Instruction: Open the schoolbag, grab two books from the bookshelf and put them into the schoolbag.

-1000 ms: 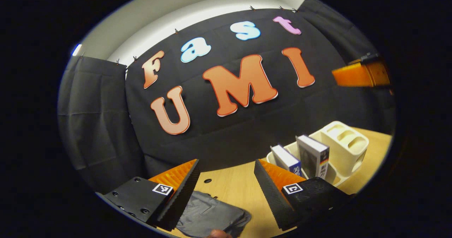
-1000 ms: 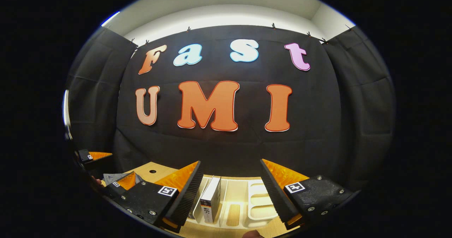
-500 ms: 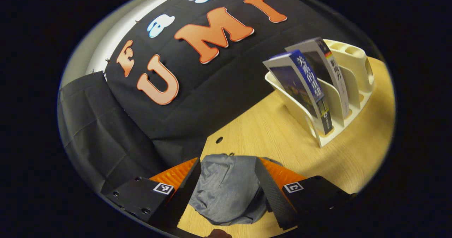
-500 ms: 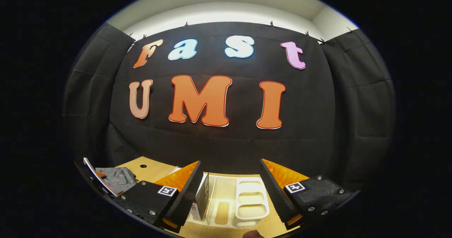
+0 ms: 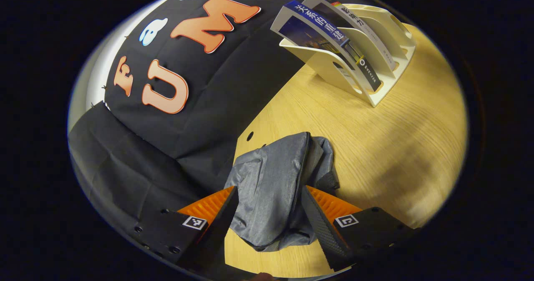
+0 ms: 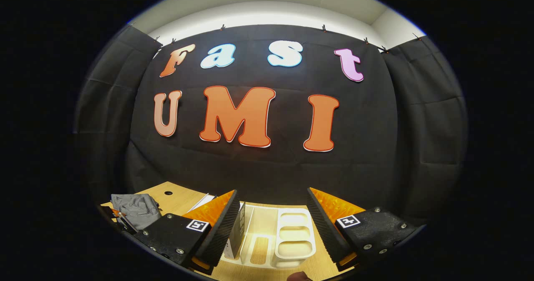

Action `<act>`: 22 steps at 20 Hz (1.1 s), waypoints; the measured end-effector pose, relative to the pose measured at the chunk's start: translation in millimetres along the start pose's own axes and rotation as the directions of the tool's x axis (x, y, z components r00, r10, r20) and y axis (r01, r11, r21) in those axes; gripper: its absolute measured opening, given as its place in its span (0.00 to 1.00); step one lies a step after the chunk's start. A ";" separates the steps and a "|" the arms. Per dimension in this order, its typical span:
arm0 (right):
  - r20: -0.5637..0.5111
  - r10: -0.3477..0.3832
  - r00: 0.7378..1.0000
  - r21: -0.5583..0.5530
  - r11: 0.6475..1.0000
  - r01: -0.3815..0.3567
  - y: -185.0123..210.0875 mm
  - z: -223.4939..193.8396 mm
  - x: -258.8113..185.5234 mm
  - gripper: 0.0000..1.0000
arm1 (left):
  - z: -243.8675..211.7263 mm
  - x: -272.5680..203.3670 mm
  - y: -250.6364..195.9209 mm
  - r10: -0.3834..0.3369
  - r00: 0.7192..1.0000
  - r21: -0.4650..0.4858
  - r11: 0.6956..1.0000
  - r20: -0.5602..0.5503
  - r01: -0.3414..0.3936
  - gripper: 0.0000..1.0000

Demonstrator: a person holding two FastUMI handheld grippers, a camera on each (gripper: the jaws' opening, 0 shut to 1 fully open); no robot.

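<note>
The counter (image 5: pixel 375 147) is pale wood with a straight grain, and a small round hole (image 5: pixel 250 136) sits near its back edge against the black cloth. A grey bag (image 5: pixel 275 185) lies crumpled on it close to that hole, zipper running along its top. A cream bookshelf (image 5: pixel 375 60) stands well apart from the bag, toward the far corner, with two books (image 5: pixel 329 26) leaning in its slots.

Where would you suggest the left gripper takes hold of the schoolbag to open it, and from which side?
Probably along the zipper line running down the grey schoolbag, from above: the bag lies slumped on the table between the open left gripper fingers.
</note>
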State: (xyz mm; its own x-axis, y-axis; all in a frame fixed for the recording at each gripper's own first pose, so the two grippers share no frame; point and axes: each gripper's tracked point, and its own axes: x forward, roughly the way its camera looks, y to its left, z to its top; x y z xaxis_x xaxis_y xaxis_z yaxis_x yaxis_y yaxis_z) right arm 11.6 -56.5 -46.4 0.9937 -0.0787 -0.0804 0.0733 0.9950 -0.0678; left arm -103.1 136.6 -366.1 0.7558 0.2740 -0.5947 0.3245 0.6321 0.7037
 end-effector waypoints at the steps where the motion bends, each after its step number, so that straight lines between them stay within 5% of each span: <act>1: 0.003 0.006 1.000 0.002 1.000 -0.006 -0.4 0.7 0.6 0.95 | -8.1 -1.1 5.6 0.019 1.000 -0.002 1.000 -0.019 -0.019 0.95; 7: 0.010 0.050 0.999 0.018 0.999 -0.050 4.3 -0.6 7.0 0.95 | -12.8 5.6 39.5 0.094 0.994 0.015 0.995 -0.051 -0.094 0.85; 12: -0.007 0.068 0.998 0.002 0.998 -0.068 23.6 -3.1 16.9 0.95 | -23.9 37.9 52.8 0.029 0.996 -0.031 0.999 -0.086 -0.032 0.57; 13: -0.007 0.062 0.998 -0.002 0.998 -0.062 29.0 -0.7 15.2 0.95 | -24.6 40.7 55.2 0.008 0.997 -0.047 0.999 -0.076 -0.011 0.39; 14: 0.003 0.045 0.999 -0.015 0.999 -0.045 36.2 3.9 14.8 0.95 | -28.5 47.3 56.8 -0.038 0.997 -0.068 0.997 -0.072 0.033 0.27; 18: -0.017 -0.118 0.993 -0.060 0.991 0.117 62.5 4.6 21.9 0.95 | -27.4 59.2 61.6 -0.224 0.975 -0.159 0.962 0.006 0.222 0.21; 22: -0.015 -0.213 0.977 -0.094 0.973 0.211 107.3 23.4 25.5 0.95 | -24.9 65.7 70.6 -0.431 0.897 -0.158 0.883 0.096 0.441 0.15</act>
State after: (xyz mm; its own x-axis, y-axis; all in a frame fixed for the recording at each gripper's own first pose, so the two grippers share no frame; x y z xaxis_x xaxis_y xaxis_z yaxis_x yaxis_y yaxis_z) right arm 46.8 49.6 -32.5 0.9538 -0.2898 -0.0792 0.2727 0.9458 -0.1763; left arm -44.7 217.3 -365.2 0.5927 -0.0963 -0.7996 0.5302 0.7940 0.2974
